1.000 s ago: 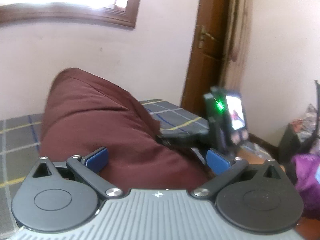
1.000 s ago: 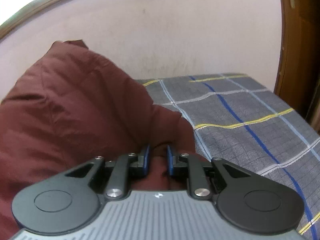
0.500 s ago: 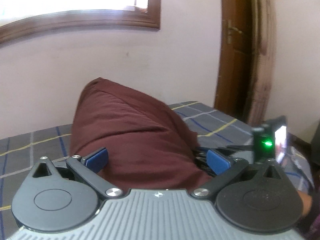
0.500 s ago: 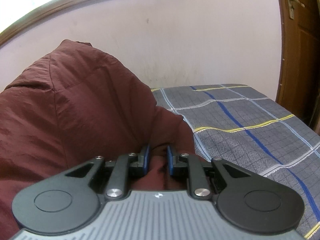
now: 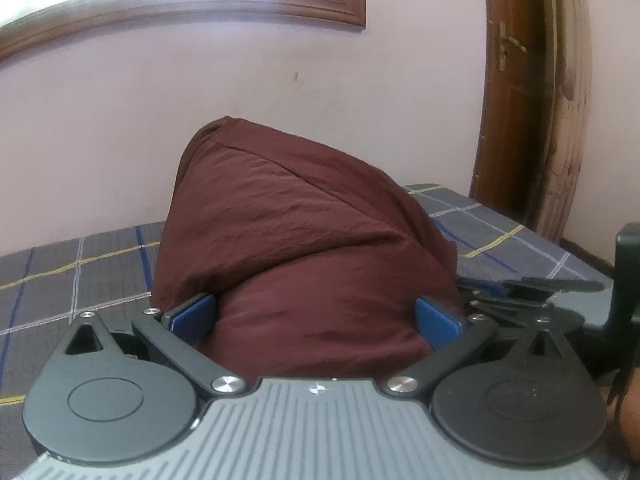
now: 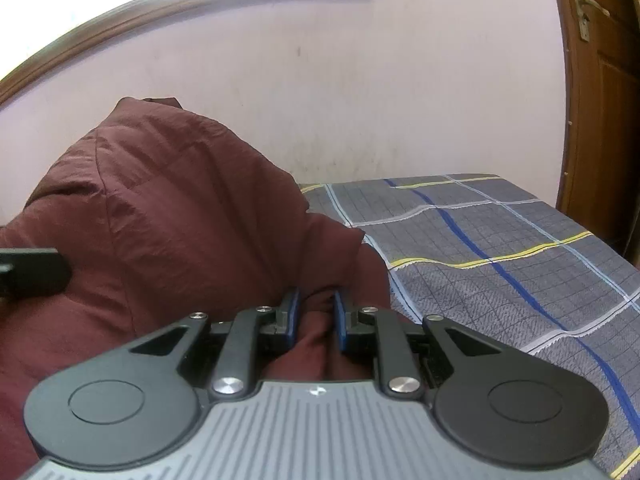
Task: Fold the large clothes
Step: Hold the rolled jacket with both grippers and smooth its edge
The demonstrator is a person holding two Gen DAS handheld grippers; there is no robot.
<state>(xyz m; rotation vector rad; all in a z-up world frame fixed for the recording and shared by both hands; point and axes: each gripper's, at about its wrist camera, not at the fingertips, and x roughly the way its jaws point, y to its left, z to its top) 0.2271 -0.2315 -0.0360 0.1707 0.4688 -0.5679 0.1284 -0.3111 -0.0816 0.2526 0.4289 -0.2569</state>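
A large maroon garment [image 5: 304,248] is heaped up on the bed, bulging high toward the wall. My left gripper [image 5: 314,316] is open with its blue pads wide apart, and a thick bunch of the cloth sits between them. My right gripper [image 6: 316,314] is shut on a fold of the maroon garment [image 6: 168,216] at its right edge. The right gripper also shows in the left wrist view [image 5: 528,292], just right of the left one. A black part of the left gripper shows in the right wrist view [image 6: 32,272].
The bed has a grey checked sheet [image 6: 500,256] with blue and yellow lines, open to the right of the garment. A pale wall stands behind, with a wooden-framed window [image 5: 200,4] above and a brown door [image 6: 600,100] at the right.
The left gripper has swung left toward the wall, so the garment now sits centred between its pads. The right gripper has kept its hold and the cloth heap has risen.
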